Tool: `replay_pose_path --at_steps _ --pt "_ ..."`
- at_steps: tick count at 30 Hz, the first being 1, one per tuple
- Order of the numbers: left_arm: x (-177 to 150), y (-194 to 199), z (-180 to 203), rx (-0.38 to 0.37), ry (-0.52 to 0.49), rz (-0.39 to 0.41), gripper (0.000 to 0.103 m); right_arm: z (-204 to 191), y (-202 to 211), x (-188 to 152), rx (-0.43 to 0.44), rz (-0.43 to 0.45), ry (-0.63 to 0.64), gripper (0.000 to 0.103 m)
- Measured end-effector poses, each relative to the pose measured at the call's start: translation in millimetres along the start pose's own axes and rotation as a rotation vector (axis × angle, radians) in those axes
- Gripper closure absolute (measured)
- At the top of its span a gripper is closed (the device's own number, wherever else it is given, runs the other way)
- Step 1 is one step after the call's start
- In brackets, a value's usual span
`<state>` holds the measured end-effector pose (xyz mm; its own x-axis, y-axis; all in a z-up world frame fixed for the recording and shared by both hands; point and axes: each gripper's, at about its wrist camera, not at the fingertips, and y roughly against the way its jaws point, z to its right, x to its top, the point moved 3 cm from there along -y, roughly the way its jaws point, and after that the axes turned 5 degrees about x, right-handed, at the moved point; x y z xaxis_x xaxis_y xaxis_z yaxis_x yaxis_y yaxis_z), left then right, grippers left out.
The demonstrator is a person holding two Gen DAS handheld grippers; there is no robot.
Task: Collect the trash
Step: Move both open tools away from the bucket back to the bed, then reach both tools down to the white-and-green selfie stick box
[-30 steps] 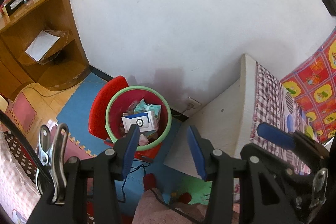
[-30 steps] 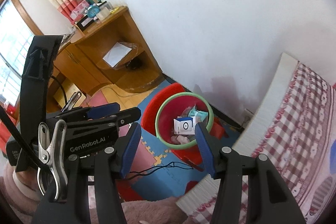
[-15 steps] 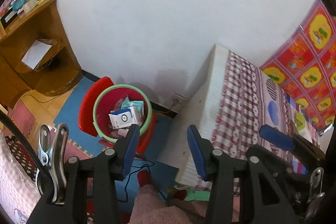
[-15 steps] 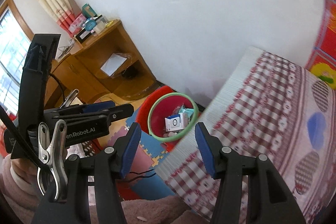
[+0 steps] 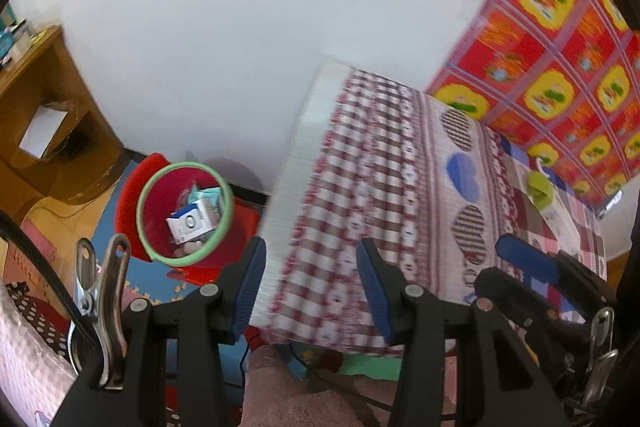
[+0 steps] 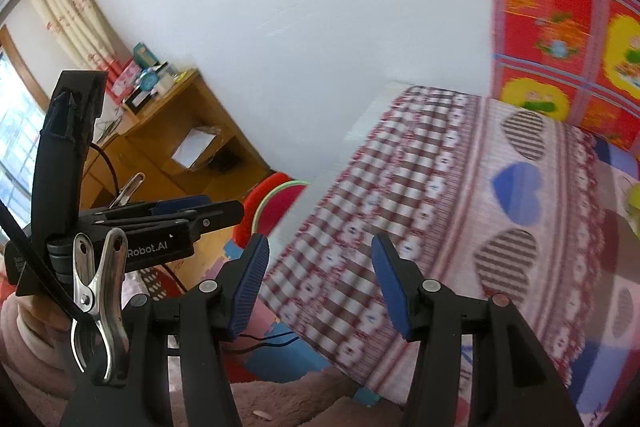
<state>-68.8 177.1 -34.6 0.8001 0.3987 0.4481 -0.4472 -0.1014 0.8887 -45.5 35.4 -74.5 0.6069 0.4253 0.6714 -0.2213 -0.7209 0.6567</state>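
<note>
Some trash already in the bin, both tongs gaping and empty, a green item on the bed perhaps next.

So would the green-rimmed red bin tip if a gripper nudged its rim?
Possibly. The bin looks like thin plastic holding only a small box and wrappers, so probably light. It seems to sit raised on a red stool, which may make sliding off riskier.

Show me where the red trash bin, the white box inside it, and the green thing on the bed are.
red trash bin (image 5: 230, 205), left wrist view, green rim
white box (image 5: 192, 225), left wrist view, front face
green thing (image 5: 540, 189), left wrist view, top
</note>
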Motion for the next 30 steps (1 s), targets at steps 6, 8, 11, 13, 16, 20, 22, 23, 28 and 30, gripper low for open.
replay_pose_path --at_steps 6,8,11,13,16,20,22,23,28,30 --pt "-8.9 0.0 53.9 -0.034 -0.059 0.003 0.054 35.3 40.9 -19.2 -0.051 0.032 -0.041 0.047" --pt "-12.5 -0.7 71.5 -0.049 -0.080 0.002 0.054 46.5 53.2 -26.2 -0.070 0.039 -0.055 0.047" --pt "-17.7 -1.2 95.2 -0.070 -0.115 0.000 0.054 61.6 69.5 -35.1 -0.097 0.048 -0.083 0.047" --pt "-19.9 -2.0 108.5 -0.082 -0.139 -0.005 0.054 70.3 81.3 -42.6 -0.117 0.057 -0.106 0.047" --pt "-22.2 -3.1 125.7 -0.098 -0.183 -0.013 0.054 82.5 94.1 -50.8 -0.144 0.074 -0.140 0.047" --pt "-20.6 -6.6 146.6 -0.127 -0.244 -0.019 0.054 96.6 109.4 -59.7 -0.184 0.105 -0.194 0.047" --pt "-18.6 -9.1 156.1 -0.142 -0.272 -0.020 0.054 103.2 116.4 -63.4 -0.212 0.120 -0.220 0.047" --pt "-17.0 -10.7 161.7 -0.151 -0.283 -0.020 0.054 107.1 119.6 -65.4 -0.227 0.123 -0.236 0.047" --pt "-9.9 -18.2 185.5 -0.204 -0.354 -0.036 0.054 126.8 132.3 -73.1 -0.290 0.151 -0.321 0.047" --pt "-6.8 -19.9 193.9 -0.221 -0.377 -0.035 0.054 133.3 137.1 -75.8 -0.309 0.168 -0.349 0.047"
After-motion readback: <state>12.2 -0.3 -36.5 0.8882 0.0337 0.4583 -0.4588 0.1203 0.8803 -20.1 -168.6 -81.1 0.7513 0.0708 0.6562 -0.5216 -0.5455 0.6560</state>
